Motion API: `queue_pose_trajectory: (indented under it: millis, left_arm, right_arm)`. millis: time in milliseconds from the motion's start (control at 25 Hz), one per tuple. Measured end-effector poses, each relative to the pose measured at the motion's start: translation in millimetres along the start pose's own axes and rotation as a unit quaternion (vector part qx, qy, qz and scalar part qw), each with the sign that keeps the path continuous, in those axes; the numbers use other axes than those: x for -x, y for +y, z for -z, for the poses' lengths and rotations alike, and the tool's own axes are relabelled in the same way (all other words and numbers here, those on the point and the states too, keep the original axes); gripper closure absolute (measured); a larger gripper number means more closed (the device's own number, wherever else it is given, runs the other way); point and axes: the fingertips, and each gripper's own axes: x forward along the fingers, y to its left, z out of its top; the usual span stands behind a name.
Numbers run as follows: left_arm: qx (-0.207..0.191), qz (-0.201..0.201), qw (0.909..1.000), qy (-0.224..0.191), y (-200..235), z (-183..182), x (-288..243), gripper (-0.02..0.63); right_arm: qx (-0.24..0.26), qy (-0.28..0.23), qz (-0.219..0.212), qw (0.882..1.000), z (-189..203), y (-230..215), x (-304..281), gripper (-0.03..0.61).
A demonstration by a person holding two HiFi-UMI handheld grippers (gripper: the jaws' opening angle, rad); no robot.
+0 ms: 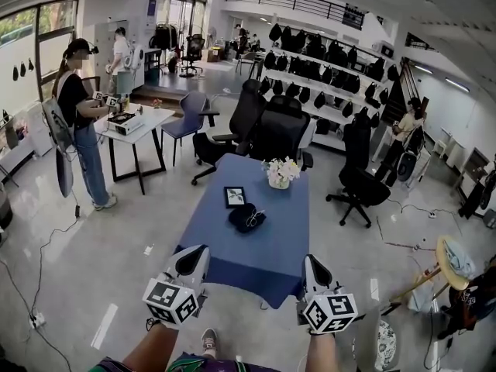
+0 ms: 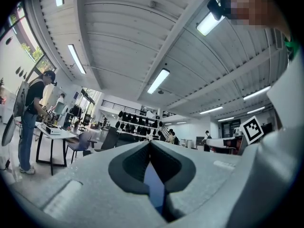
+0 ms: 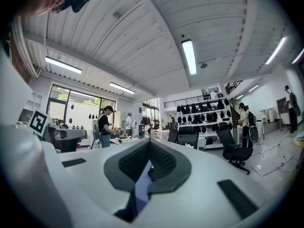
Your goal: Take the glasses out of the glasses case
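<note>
The left gripper (image 1: 191, 260) and right gripper (image 1: 313, 271) are both closed tip to tip on nothing, just off the table's (image 1: 287, 246) near edge. The dark glasses case (image 1: 246, 218) lies mid-table, straight ahead between them. Its long axis seems crosswise, and neither gripper is clearly nearer.

The dark glasses case (image 1: 246, 218), at five o'clock from the framed card (image 1: 234, 197), is too small to tell open from closed; glasses cannot be made out. Forearms (image 1: 155, 351) are cut off at six o'clock.
</note>
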Motion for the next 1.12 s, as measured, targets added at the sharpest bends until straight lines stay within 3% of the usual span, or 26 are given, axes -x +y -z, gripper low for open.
queue_pose_trajectory:
  millis: [680, 1120]
  left_arm:
    - [-0.004, 0.002, 1.0000, 0.000, 87, -16, -74, 0.598]
    - [-0.003, 0.014, 0.9999, 0.006, 130, -10, -108, 0.598]
  right_arm:
    - [0.010, 0.000, -0.016, 1.000, -18, 7, -127, 0.577]
    - [0.008, 0.010, -0.012, 1.000, -10, 14, -180, 0.577]
